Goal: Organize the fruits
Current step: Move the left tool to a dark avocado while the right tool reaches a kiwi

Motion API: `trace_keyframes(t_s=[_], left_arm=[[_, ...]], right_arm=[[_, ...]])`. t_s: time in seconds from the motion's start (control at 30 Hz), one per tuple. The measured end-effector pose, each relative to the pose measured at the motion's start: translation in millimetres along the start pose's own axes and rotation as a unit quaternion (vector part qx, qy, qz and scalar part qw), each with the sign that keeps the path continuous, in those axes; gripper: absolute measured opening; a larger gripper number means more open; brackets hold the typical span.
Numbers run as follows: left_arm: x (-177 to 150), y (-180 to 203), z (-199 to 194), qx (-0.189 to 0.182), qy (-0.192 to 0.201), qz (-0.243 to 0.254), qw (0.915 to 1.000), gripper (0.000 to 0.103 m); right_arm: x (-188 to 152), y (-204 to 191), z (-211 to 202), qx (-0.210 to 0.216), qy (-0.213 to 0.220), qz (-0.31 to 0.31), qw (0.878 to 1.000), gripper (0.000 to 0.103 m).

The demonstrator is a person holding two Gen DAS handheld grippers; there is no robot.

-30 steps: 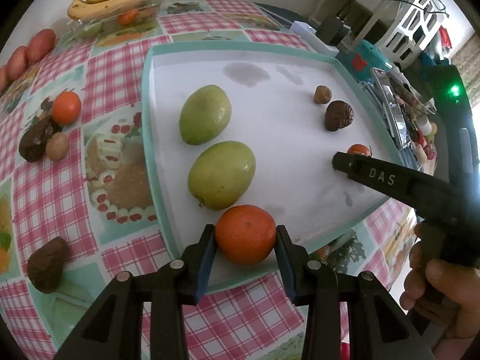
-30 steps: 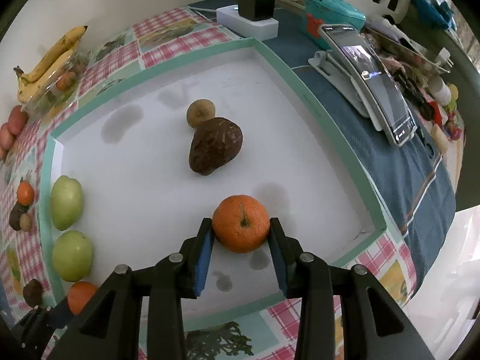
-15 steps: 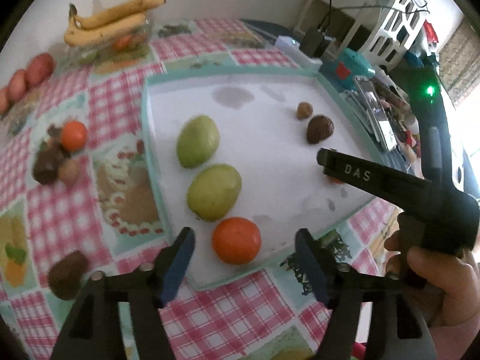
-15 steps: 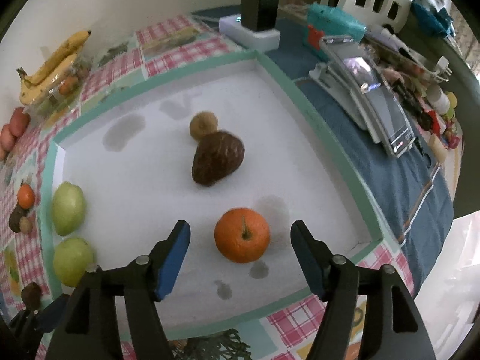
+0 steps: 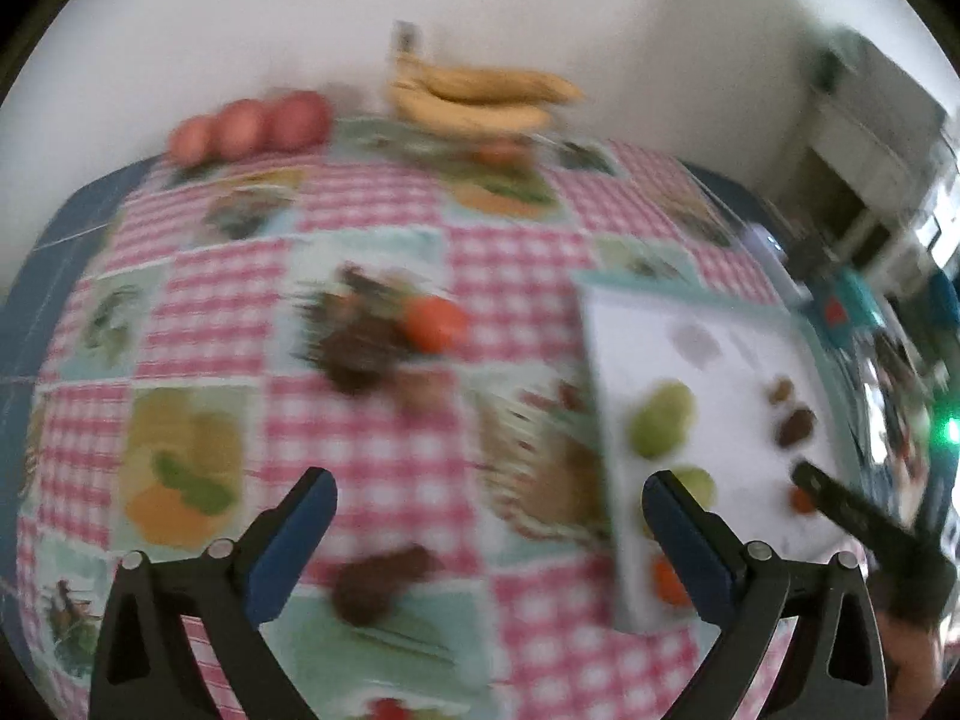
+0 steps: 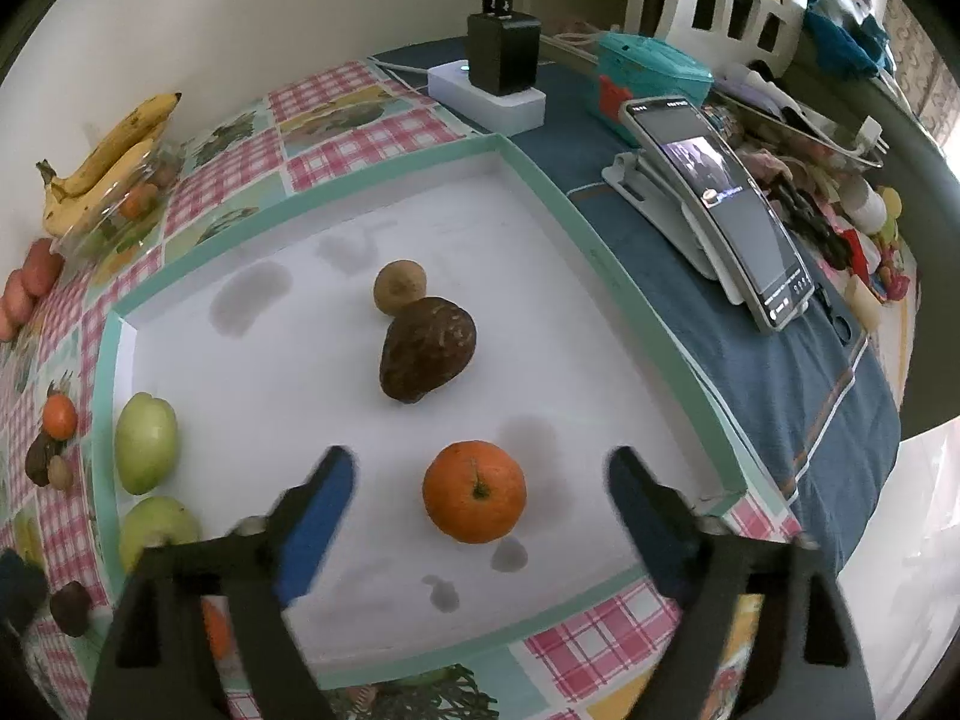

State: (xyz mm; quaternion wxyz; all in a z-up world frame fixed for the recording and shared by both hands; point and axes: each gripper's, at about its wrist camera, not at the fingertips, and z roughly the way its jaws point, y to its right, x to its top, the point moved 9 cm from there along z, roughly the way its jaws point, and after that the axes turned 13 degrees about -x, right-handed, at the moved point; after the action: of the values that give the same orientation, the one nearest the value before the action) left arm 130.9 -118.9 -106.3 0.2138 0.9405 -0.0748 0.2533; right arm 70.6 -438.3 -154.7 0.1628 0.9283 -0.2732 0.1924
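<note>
Checked tablecloth bears a white tray by the wall; both grippers' jaws opening, empty.

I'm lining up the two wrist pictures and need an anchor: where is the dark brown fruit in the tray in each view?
Left wrist: the dark brown fruit is small and blurred at right, in the tray, nearer than the small tan fruit.
Right wrist: the dark brown fruit lies mid-picture in the tray, against the small tan fruit.
Shared landmark: the bananas by the wall.
</note>
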Motion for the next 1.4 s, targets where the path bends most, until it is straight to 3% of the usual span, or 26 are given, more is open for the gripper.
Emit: trace_keyframes(t_s=[0.2,0.5,0.67,0.87,1.07,1.17,1.27,1.4], left_arm=[[13,-78,-26,0.043,0.034,-0.081,0.9952,0.103],[5,-172,-59,0.089,0.078,-0.218,0.9688,0.103],[7,-181,-66,0.105,0.085,-0.220,0.9662,0.103],[14,-180,-66,0.085,0.091,-0.218,0.9679,0.103],[18,-190,-62,0.077,0.096,-0.239,0.9631,0.103],[20,-195,-65,0.079,0.105,-0.248,0.9598,0.103],[30,-192,-69,0.054,0.134,-0.251,0.9571,0.103],[40,-192,-69,0.047,0.139,-0.247,0.9579,0.103]], right_arm=[[1,-5,-2,0.010,0.006,0.001,1.000,0.090],[8,-18,-20,0.042,0.038,0.013,0.998,0.090],[12,-25,-33,0.062,0.055,0.019,0.996,0.090],[15,-48,-49,0.076,0.072,-0.007,0.994,0.090],[16,-76,-63,0.080,0.072,-0.040,0.993,0.090],[20,-101,-73,0.086,0.075,-0.067,0.991,0.090],[25,-129,-89,0.098,0.090,-0.093,0.987,0.090],[34,-166,-106,0.119,0.103,-0.110,0.981,0.090]])
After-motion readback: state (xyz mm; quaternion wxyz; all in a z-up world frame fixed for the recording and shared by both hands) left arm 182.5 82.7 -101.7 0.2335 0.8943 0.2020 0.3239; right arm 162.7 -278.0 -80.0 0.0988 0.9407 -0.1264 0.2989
